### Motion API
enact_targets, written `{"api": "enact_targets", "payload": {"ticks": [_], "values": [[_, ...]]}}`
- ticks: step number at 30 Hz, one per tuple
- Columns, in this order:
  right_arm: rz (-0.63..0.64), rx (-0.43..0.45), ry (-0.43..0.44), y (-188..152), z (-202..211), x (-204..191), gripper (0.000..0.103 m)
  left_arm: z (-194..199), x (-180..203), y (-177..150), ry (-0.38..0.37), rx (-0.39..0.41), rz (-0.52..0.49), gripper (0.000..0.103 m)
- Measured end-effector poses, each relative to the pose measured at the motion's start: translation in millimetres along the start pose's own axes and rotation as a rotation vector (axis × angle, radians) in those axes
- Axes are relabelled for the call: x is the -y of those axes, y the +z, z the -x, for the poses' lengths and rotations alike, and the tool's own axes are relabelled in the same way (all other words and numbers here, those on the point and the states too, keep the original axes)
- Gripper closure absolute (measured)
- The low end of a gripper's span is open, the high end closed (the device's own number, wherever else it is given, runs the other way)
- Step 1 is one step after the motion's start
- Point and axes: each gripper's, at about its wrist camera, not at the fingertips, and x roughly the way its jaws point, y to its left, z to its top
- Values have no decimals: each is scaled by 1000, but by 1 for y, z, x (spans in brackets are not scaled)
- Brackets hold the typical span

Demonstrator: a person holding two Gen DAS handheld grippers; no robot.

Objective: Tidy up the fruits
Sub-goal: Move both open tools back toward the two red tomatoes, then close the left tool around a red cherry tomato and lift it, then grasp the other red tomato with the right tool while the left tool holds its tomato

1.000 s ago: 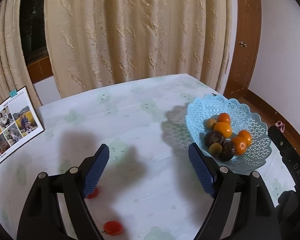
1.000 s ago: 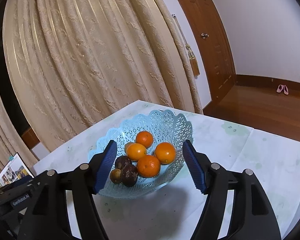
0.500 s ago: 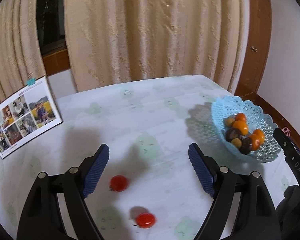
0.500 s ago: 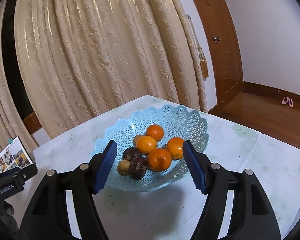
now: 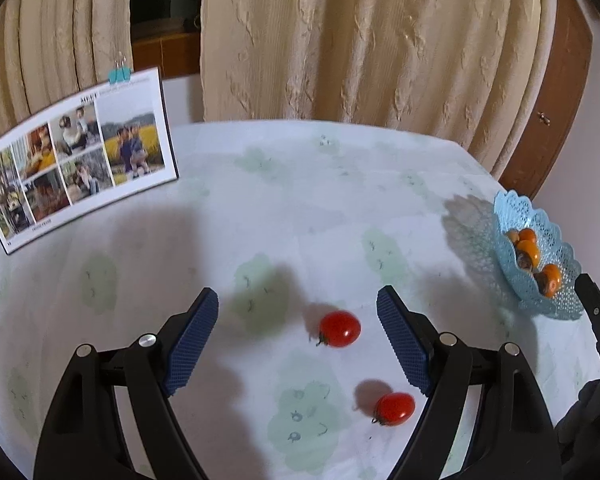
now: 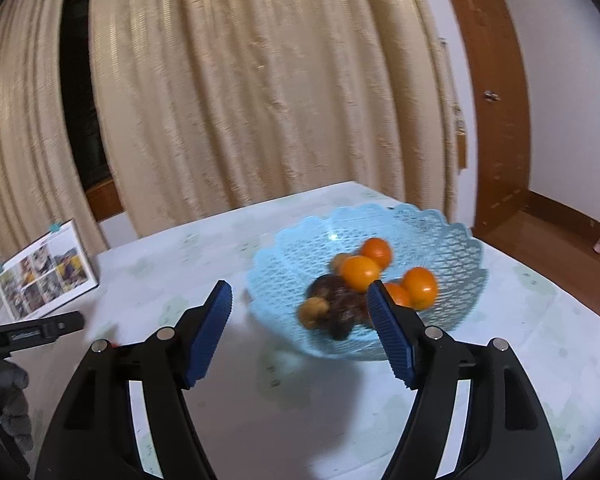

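Cream curtains (image 5: 360, 40) back a desk (image 5: 300, 200) under a pale green-patterned cloth; a photo board (image 5: 76, 160) stands at its far left.

Left gripper (image 5: 298, 334): fingers wide apart, holding nothing, above the cloth. Two cherry tomatoes lie loose on the desk. The far tomato (image 5: 339, 329) sits between the fingers, nearer the right one, touching neither. The near tomato (image 5: 395, 408) lies below the right finger, apart from the first.

Right gripper (image 6: 300, 328): fingers wide apart, empty, hovering before the basket (image 6: 452, 240). The basket, near the desk's right edge, holds oranges (image 6: 360, 272) and darker fruit (image 6: 336, 300); this view is blurred, so the count is uncertain.

Assessment: the step in hand appears to be picking up the far tomato for transfer to the basket. Recommendations:
- Shift the left gripper rightward so the tomato is centred before descending.
- Lower until the pads flank its widest part, short of the cloth.
- Close gently; the fruit is likely soft, smooth and inclined to roll or squirt out.
- Avoid nudging the near tomato.
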Motion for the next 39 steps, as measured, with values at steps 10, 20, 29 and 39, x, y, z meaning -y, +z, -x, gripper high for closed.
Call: {"api": "enact_targets", "payload": {"ticks": [10,20,29,39], "values": [[86,-169,261,-17,-11,-40,31,-20,22,-14,-32,-49,-73,28],[72,-223,321,-20,-15,-44,31,-44,28,-17,-40,-91,-81,58],[110,-238,337,-23,-18,-52,31,-50,27,-22,-54,-99,-80,74],[144,-274,369,-32,-19,-63,31,-16,11,-3,-42,-6,-27,74]]}}
